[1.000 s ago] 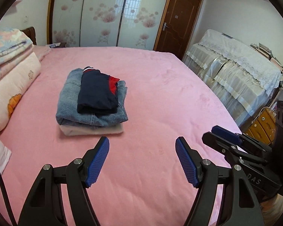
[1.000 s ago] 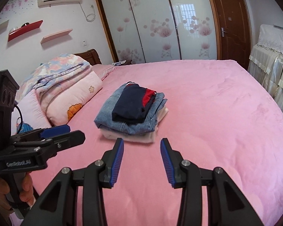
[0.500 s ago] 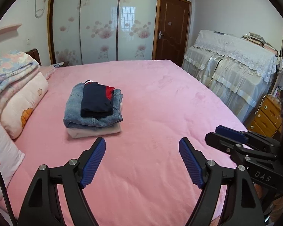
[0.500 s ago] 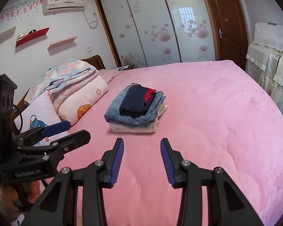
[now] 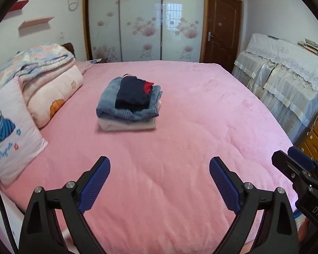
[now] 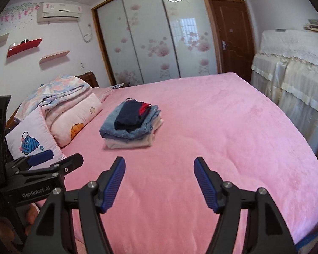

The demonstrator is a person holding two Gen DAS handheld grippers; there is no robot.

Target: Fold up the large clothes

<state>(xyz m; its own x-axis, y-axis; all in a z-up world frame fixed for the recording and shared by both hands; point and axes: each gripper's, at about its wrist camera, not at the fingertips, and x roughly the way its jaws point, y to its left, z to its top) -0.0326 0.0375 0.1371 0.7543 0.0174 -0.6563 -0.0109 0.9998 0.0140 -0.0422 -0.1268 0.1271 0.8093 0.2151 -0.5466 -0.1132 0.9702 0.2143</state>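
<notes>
Three folded garments are stacked as a pile (image 5: 129, 108) near the middle of the pink bed (image 5: 180, 169), toward the pillow edge. Left gripper (image 5: 160, 180) and right gripper (image 6: 160, 182), just opened wider, are held spread and empty at the foot edge. Toppling could be caused by a careless sideways nudge.

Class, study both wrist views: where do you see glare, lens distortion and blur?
Left wrist view: a ceiling lamp and a window glare off the glossy wardrobe; the fisheye bows the bed edge, with dark corners. Right wrist view: the same glare on the wardrobe; the covered furniture at right looks slightly smeared; the folded pile stays fairly sharp.
</notes>
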